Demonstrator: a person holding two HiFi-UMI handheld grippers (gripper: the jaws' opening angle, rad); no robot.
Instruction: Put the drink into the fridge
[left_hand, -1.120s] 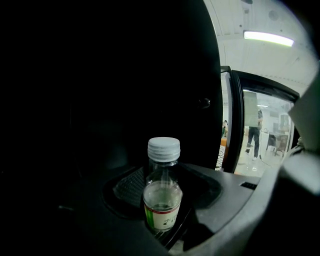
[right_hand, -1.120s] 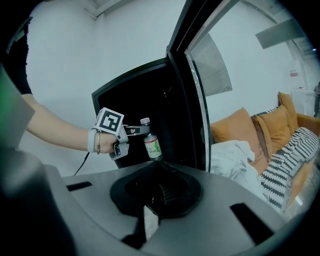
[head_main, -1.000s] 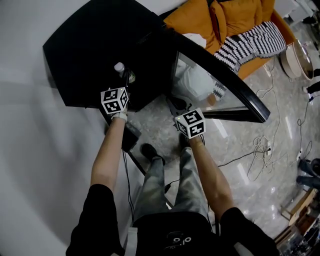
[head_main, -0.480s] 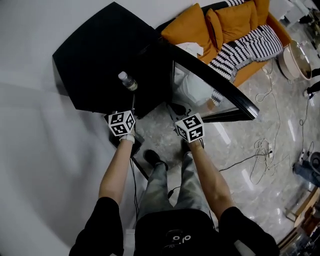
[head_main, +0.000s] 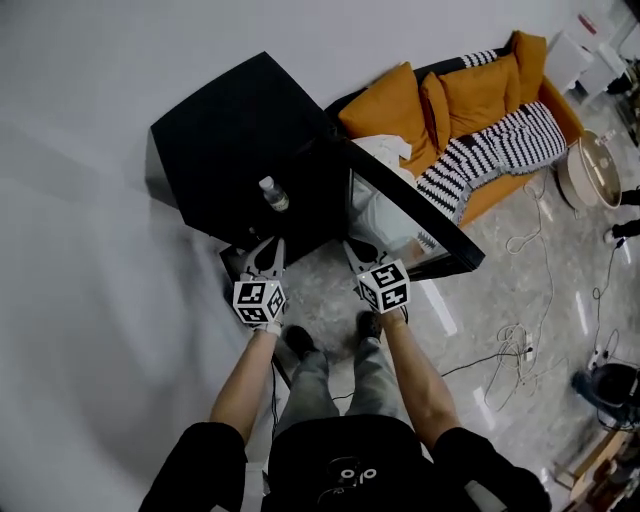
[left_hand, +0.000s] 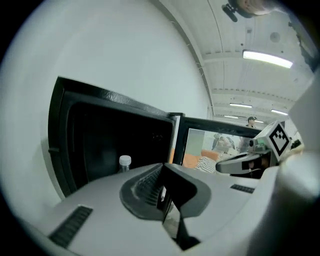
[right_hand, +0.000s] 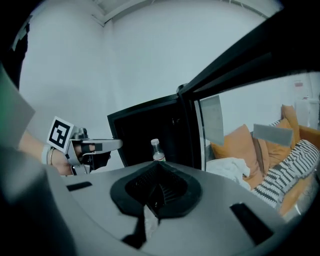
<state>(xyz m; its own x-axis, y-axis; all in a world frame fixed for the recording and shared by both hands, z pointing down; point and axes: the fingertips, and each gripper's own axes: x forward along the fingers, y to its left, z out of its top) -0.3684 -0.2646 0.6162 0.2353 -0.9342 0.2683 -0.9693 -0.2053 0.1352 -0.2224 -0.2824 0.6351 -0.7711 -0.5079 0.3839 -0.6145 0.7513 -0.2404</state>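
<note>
A clear drink bottle with a white cap (head_main: 273, 193) stands upright inside the black fridge (head_main: 235, 150), near its front edge. The cap (left_hand: 124, 161) shows in the left gripper view, and the bottle (right_hand: 157, 150) in the right gripper view. The fridge's glass door (head_main: 415, 205) hangs open to the right. My left gripper (head_main: 268, 252) is drawn back in front of the opening, clear of the bottle, its jaws shut on nothing (left_hand: 162, 192). My right gripper (head_main: 357, 252) hovers beside it near the door, also shut and empty (right_hand: 157, 192).
A white wall (head_main: 90, 300) runs along the left of the fridge. An orange sofa (head_main: 470, 90) with a striped blanket (head_main: 490, 145) stands behind the open door. Cables (head_main: 520, 340) trail over the shiny floor at the right. My feet (head_main: 300, 340) are just below the grippers.
The left gripper has pulled back from the bottle, which stays standing in the fridge, and its jaws have closed. The right gripper has drawn back too.
</note>
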